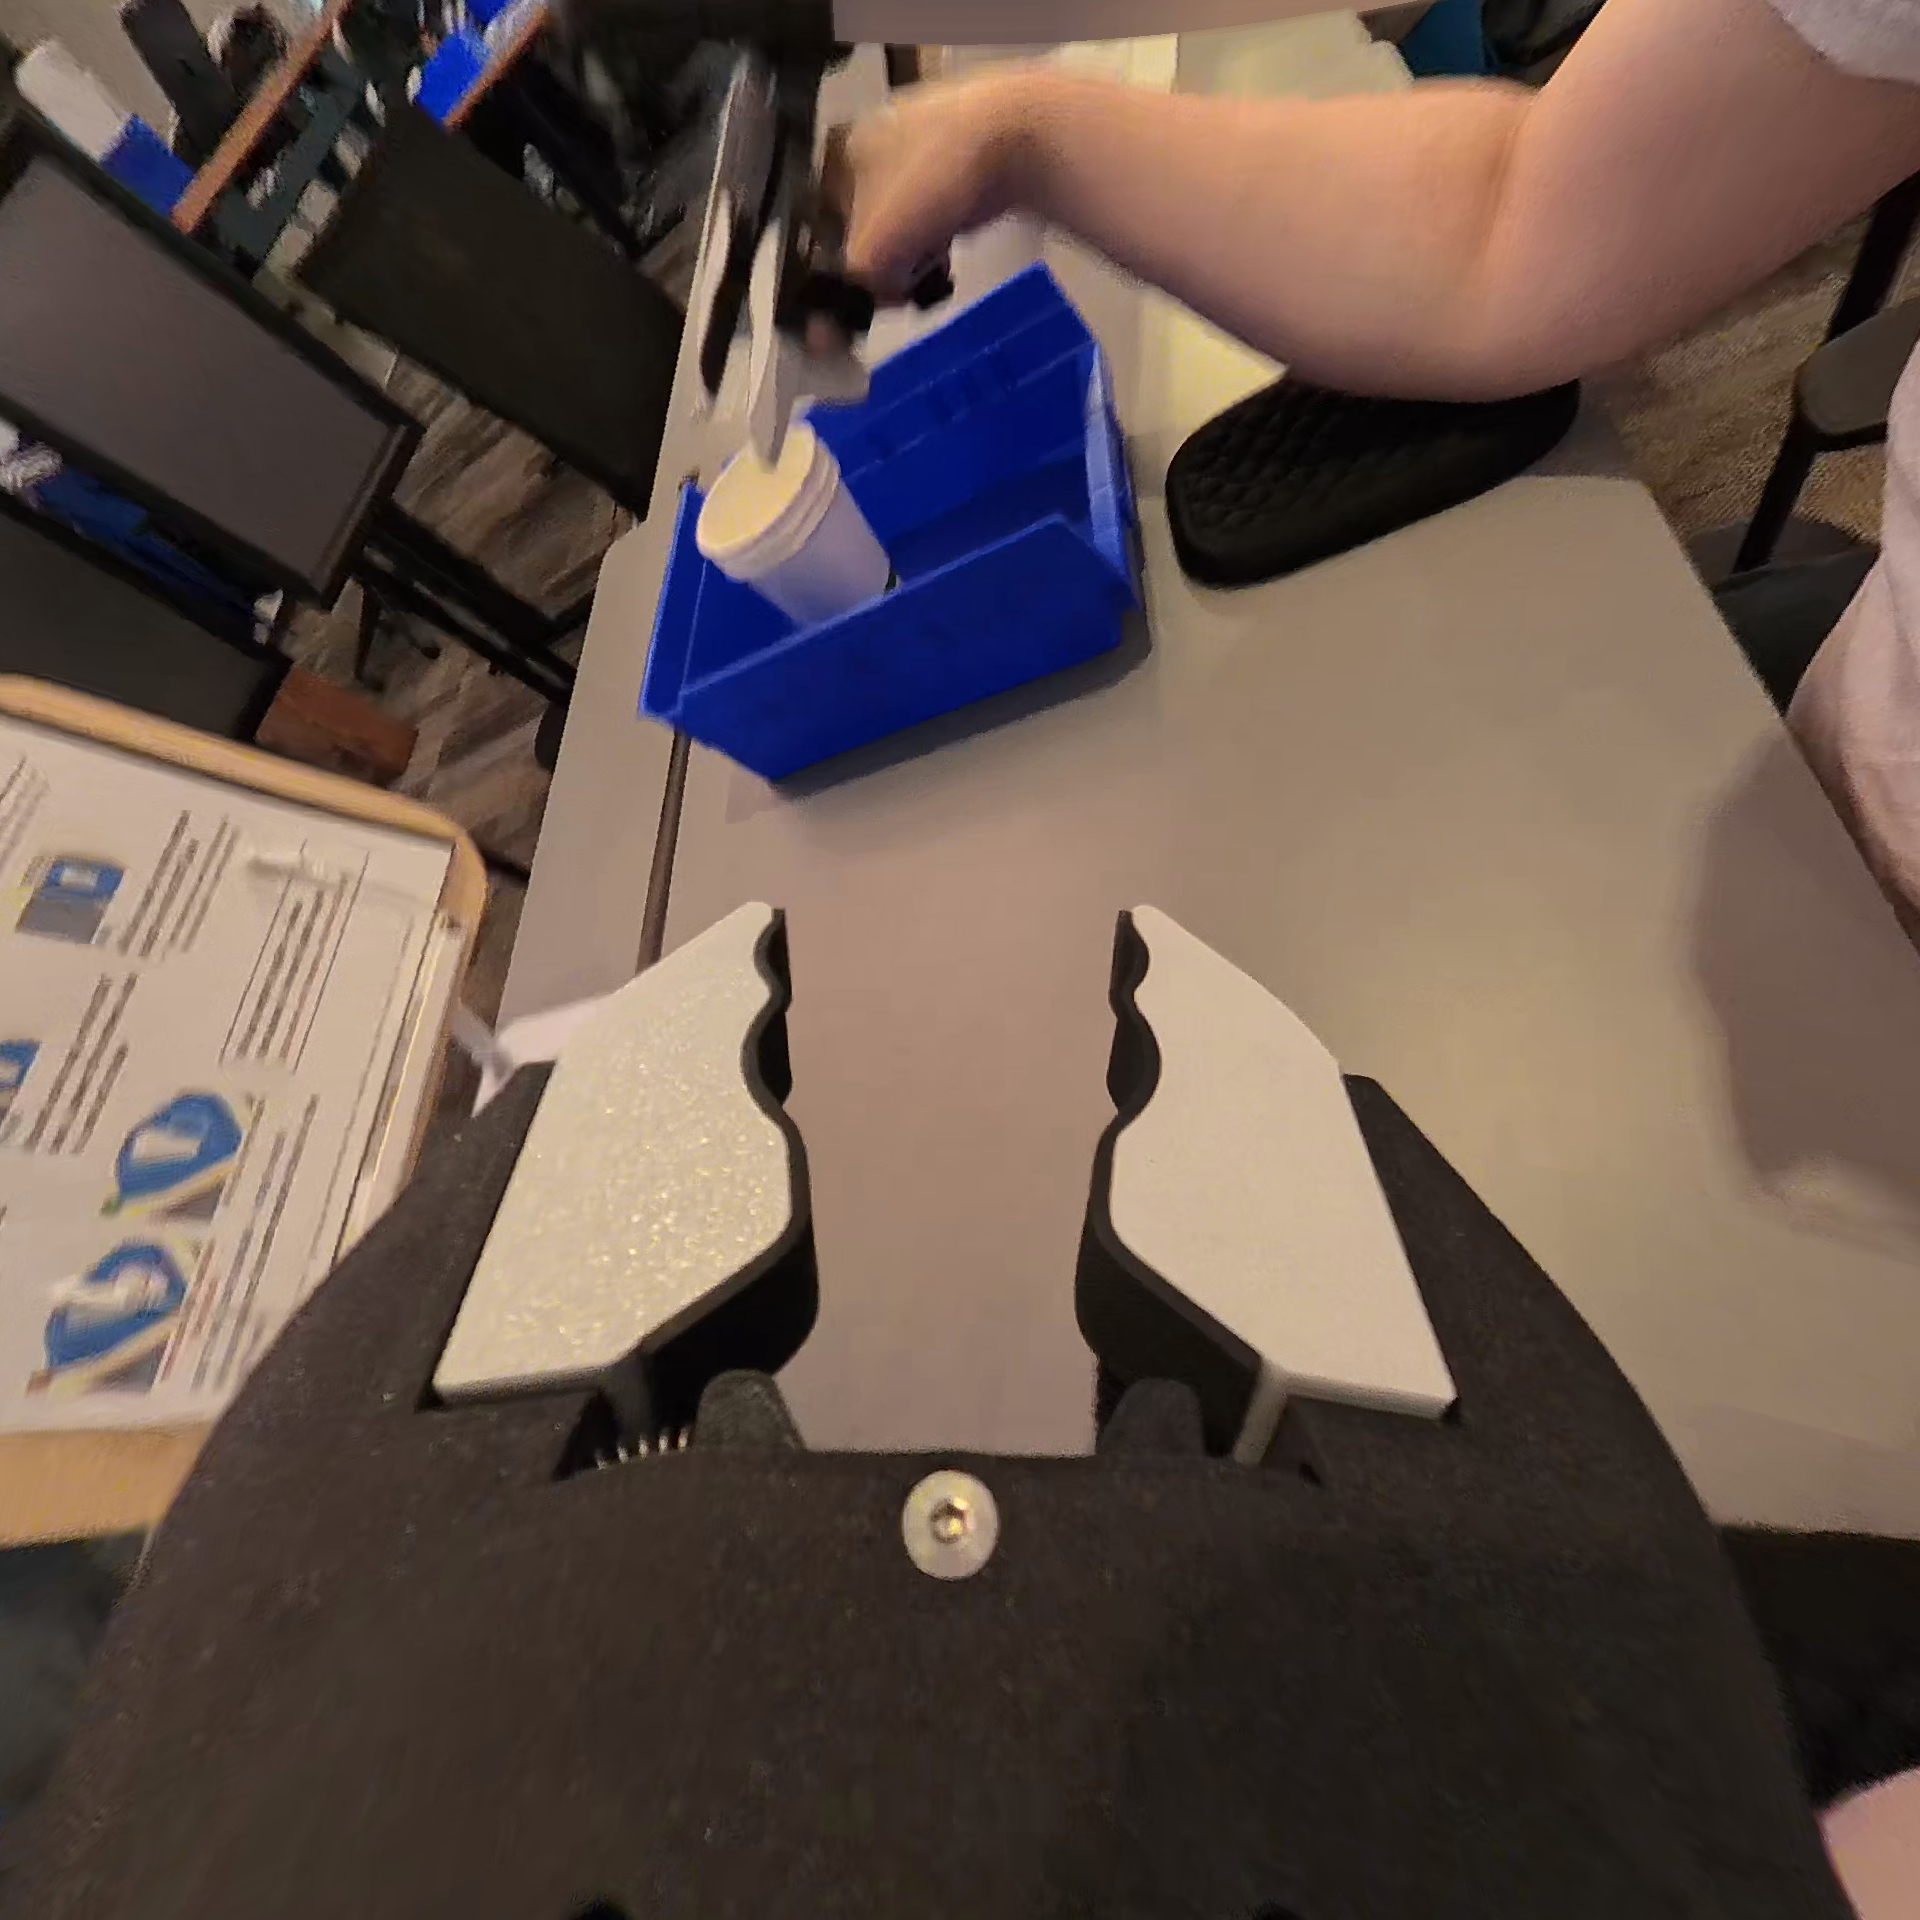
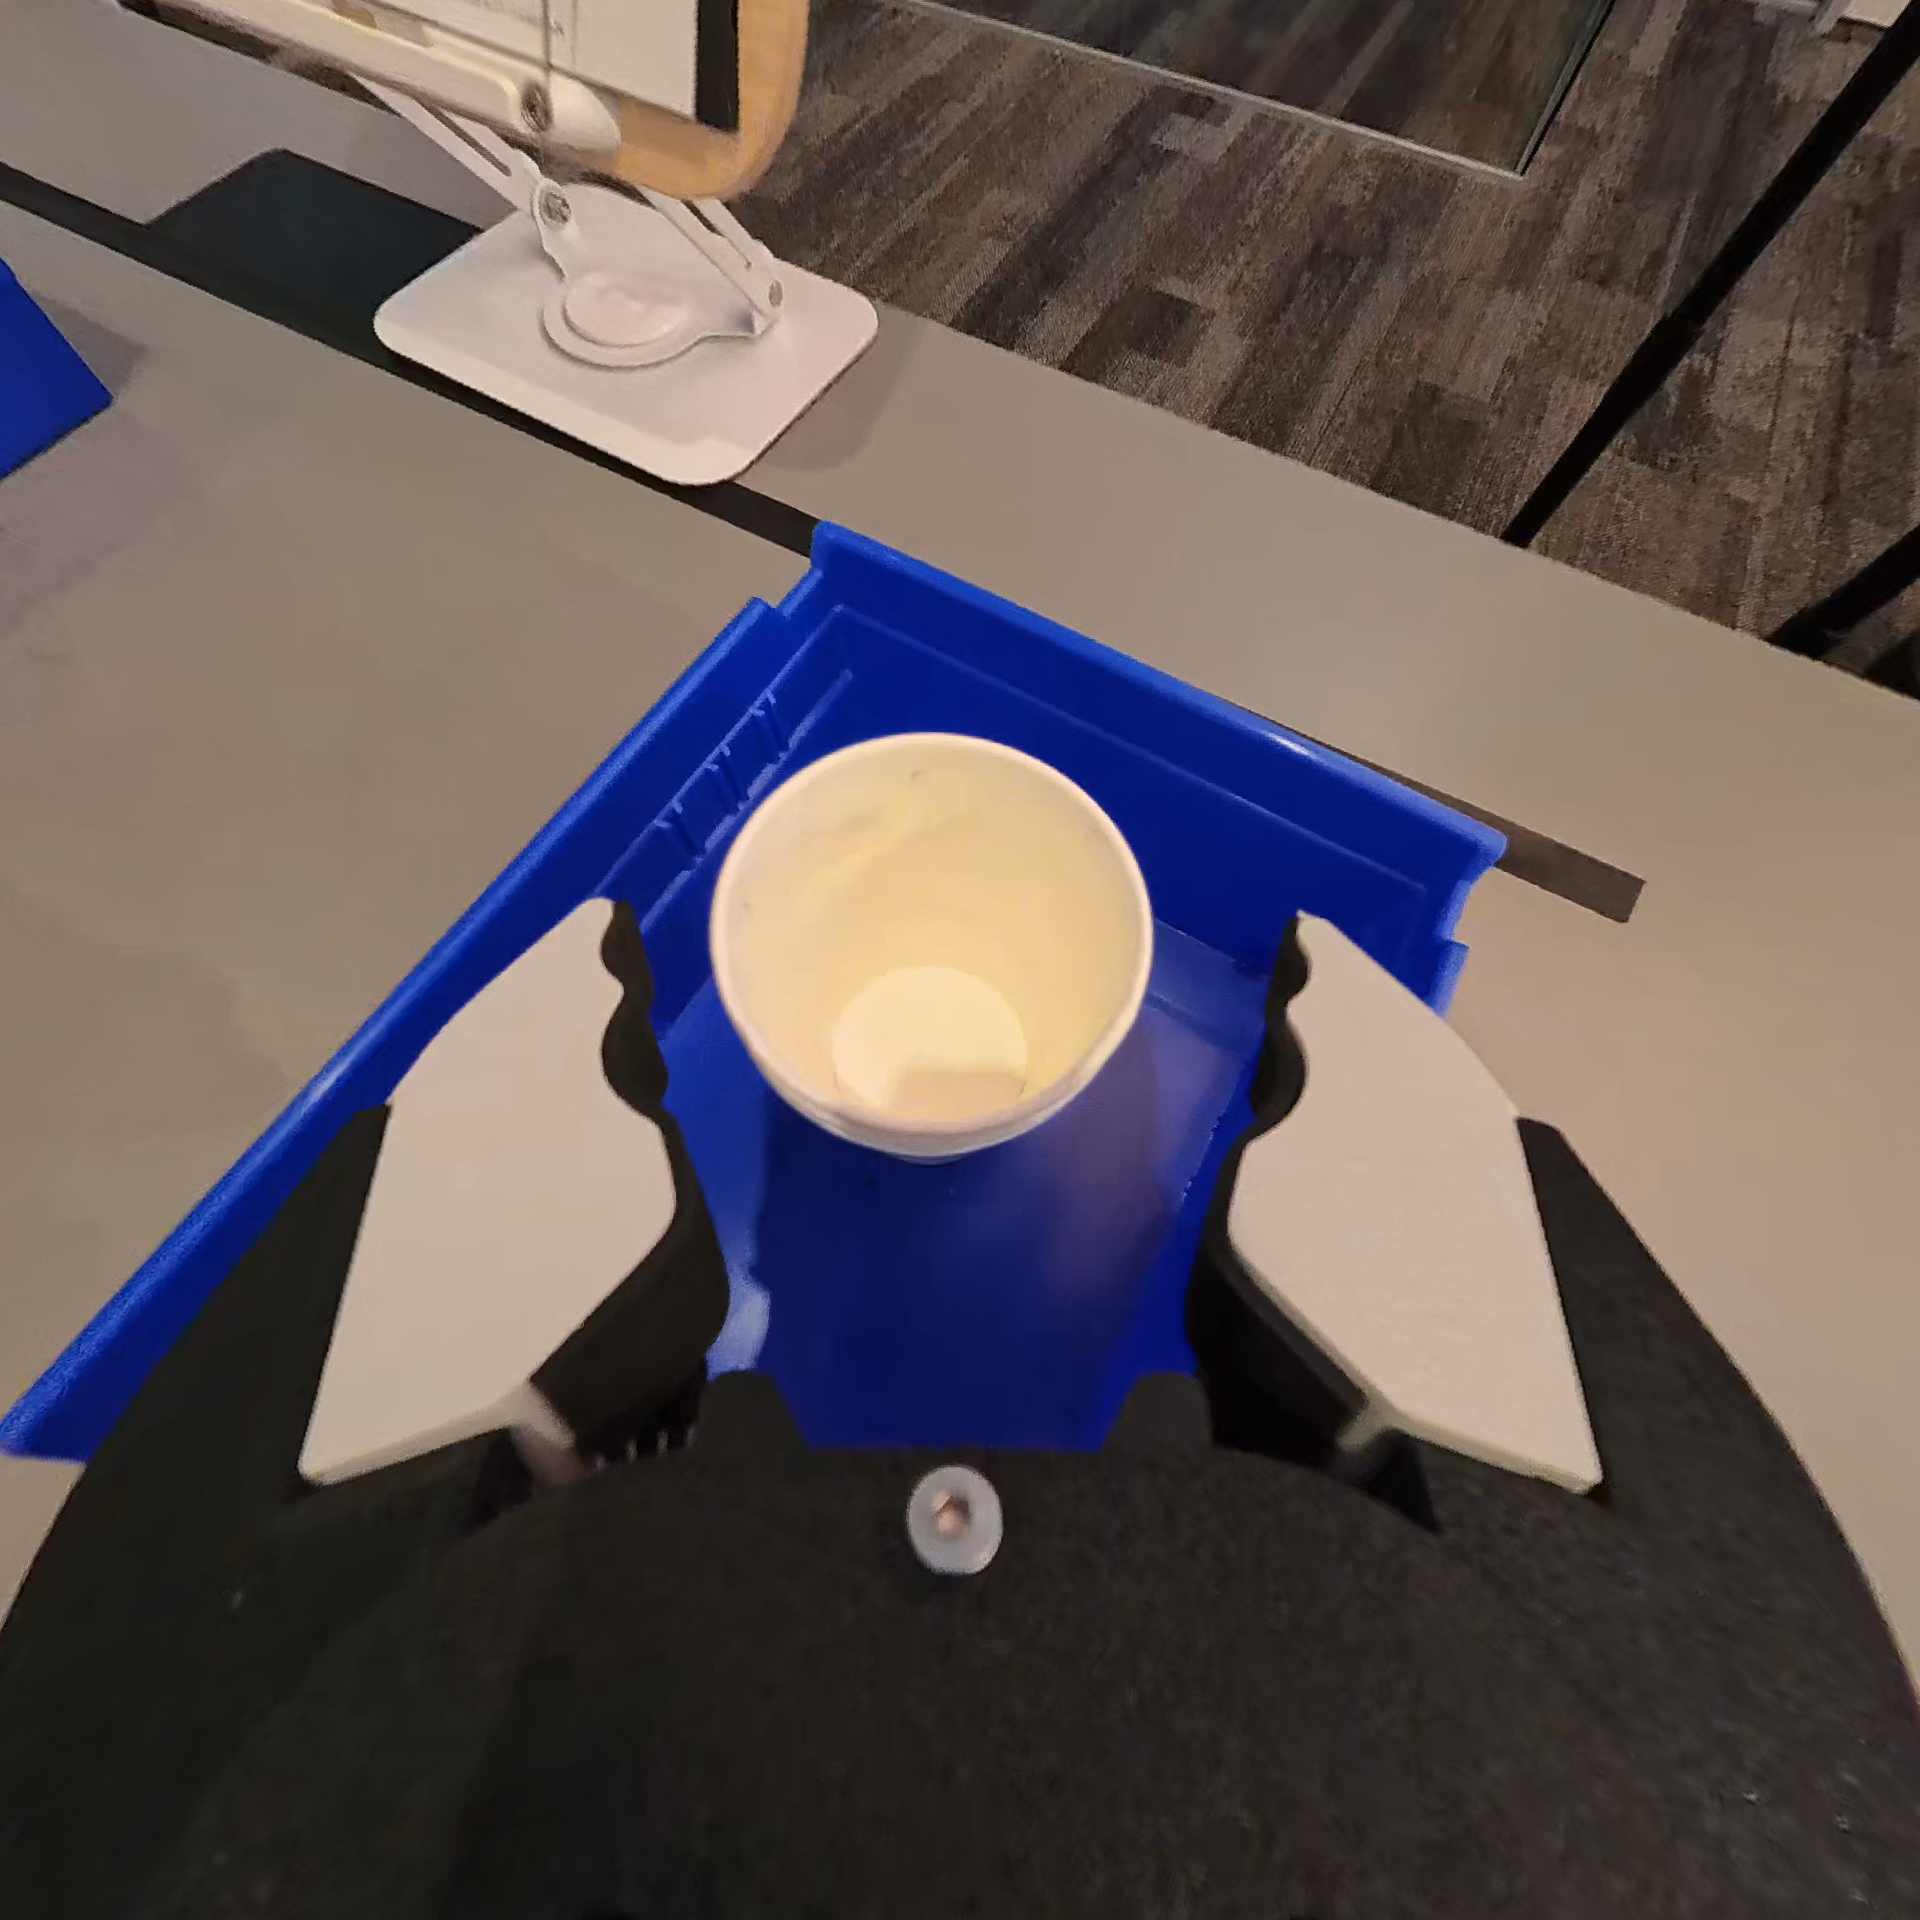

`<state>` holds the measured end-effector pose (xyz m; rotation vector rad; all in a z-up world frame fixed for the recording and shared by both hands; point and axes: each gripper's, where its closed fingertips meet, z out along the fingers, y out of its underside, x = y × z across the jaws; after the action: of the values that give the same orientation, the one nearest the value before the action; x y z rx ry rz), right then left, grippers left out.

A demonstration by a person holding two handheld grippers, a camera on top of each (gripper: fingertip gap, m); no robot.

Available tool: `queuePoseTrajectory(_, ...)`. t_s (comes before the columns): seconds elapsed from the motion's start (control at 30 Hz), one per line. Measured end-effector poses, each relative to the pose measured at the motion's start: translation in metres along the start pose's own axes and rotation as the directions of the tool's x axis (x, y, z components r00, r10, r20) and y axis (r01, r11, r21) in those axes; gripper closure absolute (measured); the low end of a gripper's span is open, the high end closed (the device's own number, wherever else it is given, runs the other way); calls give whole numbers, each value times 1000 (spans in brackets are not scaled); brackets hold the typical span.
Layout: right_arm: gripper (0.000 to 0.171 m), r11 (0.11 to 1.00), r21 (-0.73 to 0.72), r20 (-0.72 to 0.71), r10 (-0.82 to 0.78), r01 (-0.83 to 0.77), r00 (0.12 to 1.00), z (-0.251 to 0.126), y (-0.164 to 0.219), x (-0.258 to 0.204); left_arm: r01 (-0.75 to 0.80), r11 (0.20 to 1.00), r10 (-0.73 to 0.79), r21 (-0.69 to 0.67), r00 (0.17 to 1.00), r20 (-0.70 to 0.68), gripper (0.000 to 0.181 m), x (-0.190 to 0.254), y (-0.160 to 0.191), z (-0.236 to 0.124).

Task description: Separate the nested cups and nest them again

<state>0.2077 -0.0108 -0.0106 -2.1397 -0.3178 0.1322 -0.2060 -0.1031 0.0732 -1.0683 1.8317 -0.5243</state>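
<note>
The right tool (image 2: 951, 925) gapes wide above the blue bin (image 2: 1143, 790), holding nothing; the nested white cups (image 2: 930, 940) stand in the bin between its fingers, apparently untouched. The left tool (image 1: 951, 920) hangs open and empty over the grey worktop (image 1: 1351, 831). A printed sheet (image 1: 187, 1039) lies at left, too blurred to read.

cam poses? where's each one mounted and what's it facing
Left wrist view: on the left gripper, open over bare table, facing the blue bin; the person's forearm and right gripper show beyond.
Right wrist view: on the right gripper, open above the bin, looking down into the cups.
Shared: bin, cups, table.
</note>
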Motion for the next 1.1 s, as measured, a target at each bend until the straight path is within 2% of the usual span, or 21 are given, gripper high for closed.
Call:
queuePoseTrajectory(0.07, 61, 999, 40, 18, -3, 2, 1000, -10, -9, -5, 48, 988, -29, -145, 991, 130, 125, -20, 32, -18)
queuePoseTrajectory(0.13, 61, 997, 79, 38, -10, 7, 999, -19, -18, -12, 158, 935, -66, -318, 958, 280, 126, -39, 77, -45)
queuePoseTrajectory(0.2, 62, 994, 104, 42, -29, 25, 999, -25, -25, -17, 324, 816, -122, -480, 907, 404, 129, -46, 130, -78)
queuePoseTrajectory(0.27, 62, 991, 127, 42, -44, 38, 998, -30, -32, -20, 468, 650, -155, -598, 853, 499, 132, -46, 182, -107)
queuePoseTrajectory(0.33, 62, 988, 145, 57, -53, 45, 997, -32, -36, -26, 562, 515, -162, -648, 806, 570, 130, -48, 220, -126)
queuePoseTrajectory(0.43, 63, 989, 139, 66, -62, 53, 996, -30, -36, -30, 637, 402, -221, -658, 765, 606, 132, -49, 259, -130)
queuePoseTrajectory(0.63, 63, 993, 104, 71, -69, 61, 995, -24, -31, -32, 645, 322, -269, -693, 764, 587, 139, -46, 294, -119)
queuePoseTrajectory(1.1, 63, 995, 58, 87, -92, 87, 992, -15, -23, -36, 628, 241, -337, -740, 769, 543, 159, -31, 314, -110)
